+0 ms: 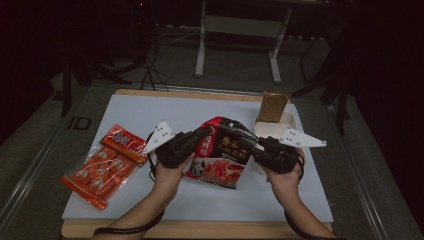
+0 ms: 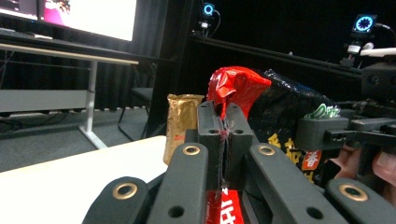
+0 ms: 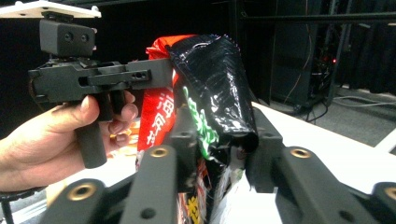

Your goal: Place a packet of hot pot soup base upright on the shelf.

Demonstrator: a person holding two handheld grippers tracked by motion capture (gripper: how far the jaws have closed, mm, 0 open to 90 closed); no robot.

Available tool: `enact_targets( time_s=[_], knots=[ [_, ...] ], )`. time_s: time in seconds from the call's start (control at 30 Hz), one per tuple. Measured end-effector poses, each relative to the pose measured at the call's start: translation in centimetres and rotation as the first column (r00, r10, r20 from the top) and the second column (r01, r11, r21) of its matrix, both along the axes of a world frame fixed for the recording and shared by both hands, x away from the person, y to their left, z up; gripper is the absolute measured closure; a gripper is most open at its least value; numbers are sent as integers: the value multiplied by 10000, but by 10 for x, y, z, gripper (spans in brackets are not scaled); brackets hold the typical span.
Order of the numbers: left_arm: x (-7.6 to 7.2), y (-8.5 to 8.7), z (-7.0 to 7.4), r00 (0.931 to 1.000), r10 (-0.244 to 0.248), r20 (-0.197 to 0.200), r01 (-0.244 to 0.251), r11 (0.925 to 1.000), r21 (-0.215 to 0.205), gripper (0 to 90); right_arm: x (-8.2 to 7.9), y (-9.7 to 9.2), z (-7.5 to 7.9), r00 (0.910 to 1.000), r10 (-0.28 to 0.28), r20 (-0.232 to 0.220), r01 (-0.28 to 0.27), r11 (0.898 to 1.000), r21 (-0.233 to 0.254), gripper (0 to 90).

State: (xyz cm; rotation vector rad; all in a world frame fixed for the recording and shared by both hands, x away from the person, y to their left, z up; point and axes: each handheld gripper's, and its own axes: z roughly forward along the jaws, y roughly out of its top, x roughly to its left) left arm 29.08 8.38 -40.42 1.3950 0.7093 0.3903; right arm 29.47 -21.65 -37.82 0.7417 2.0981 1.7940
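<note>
A red and black snack bag (image 1: 220, 155) is lifted over the middle of the white board between both hands. My left gripper (image 1: 205, 132) is shut on the red corner of the bag's top edge; in the left gripper view its jaws (image 2: 223, 112) pinch the crumpled red foil (image 2: 236, 84). My right gripper (image 1: 252, 147) comes in from the right at the black side of the top edge. In the right gripper view the black foil (image 3: 210, 70) sits folded between my jaws (image 3: 219, 135), and the pads press on it. The left gripper (image 3: 159, 74) shows beyond, held in a hand.
An orange packet of small wrapped pieces (image 1: 102, 167) lies flat at the board's left. A white container (image 1: 272, 127) stands at the back right with a gold-brown pouch (image 1: 272, 106) upright in it. The white board (image 1: 150, 115) lies on a wooden table; a desk frame stands beyond.
</note>
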Motion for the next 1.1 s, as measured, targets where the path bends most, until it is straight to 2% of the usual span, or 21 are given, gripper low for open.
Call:
enact_targets(
  time_s=[0.07, 0.13, 0.37, 0.43, 0.53, 0.6, 0.63, 0.7, 0.77, 0.8, 0.83, 0.87, 0.9, 0.97, 1.07, 1.1],
  knots=[
    [1, 0, 0, 10000, -74, 47, 73, 9999, 131, 891, -1, -1, 2, 10000, 33, 83, -31, 9998, -197, 749],
    [3, 2, -1, 9993, -381, 23, 380, 9992, 148, 886, -1, -2, 5, 9999, 111, -106, -111, 9999, -54, 768],
    [3, 0, 0, 9979, -595, 243, 587, 9978, 314, 862, -4, -5, 11, 9997, 20, 242, -14, 9997, -260, 778],
    [4, 0, 2, 9974, -709, 125, 705, 9969, 349, 825, -4, -7, 13, 9996, 57, 275, -49, 9996, -289, 779],
    [6, 1, 4, 9960, -860, 232, 847, 9950, 526, 777, -4, -11, 16, 9992, 71, 381, -59, 9994, -332, 779],
    [8, 3, 7, 9945, -1018, 233, 1009, 9942, 383, 650, -4, -13, 18, 9991, -19, 422, 35, 9993, -362, 779],
    [7, 3, 9, 9956, -905, 263, 893, 9951, 425, 637, -4, -14, 19, 9989, -38, 469, 58, 9991, -414, 779],
    [6, 4, 13, 9968, -777, 191, 766, 9956, 544, 496, -3, -18, 21, 9988, -52, 480, 69, 9993, -360, 779],
    [4, 5, 15, 9979, -608, 237, 591, 9959, 678, 406, -2, -21, 24, 9986, -100, 522, 117, 9994, -319, 779],
    [4, 4, 15, 9979, -604, 238, 583, 9949, 823, 317, -1, -23, 26, 9986, -98, 525, 113, 9995, -282, 779],
    [3, 3, 16, 9985, -513, 197, 486, 9919, 1176, 219, 0, -25, 28, 9984, -135, 552, 151, 9995, -284, 779],
    [2, 1, 16, 9995, -259, 184, 233, 9911, 1307, 142, 1, -27, 29, 9982, -168, 581, 183, 9995, -255, 779],
    [1, 2, 15, 9995, -243, 181, 216, 9902, 1378, 91, 2, -28, 31, 9979, -185, 622, 203, 9994, -288, 779],
    [-1, 4, 14, 9999, 98, -91, -84, 9900, 1410, 17, 3, -31, 34, 9966, -270, 772, 293, 9991, -291, 779],
    [-2, 9, 10, 9976, 440, -530, -367, 9907, 1310, 18, 5, -35, 39, 9942, -504, 945, 536, 9981, -310, 779],
    [-3, 12, 8, 9973, 366, -639, -284, 9918, 1246, 18, 6, -37, 41, 9934, -553, 1001, 588, 9977, -324, 779]
  ],
)
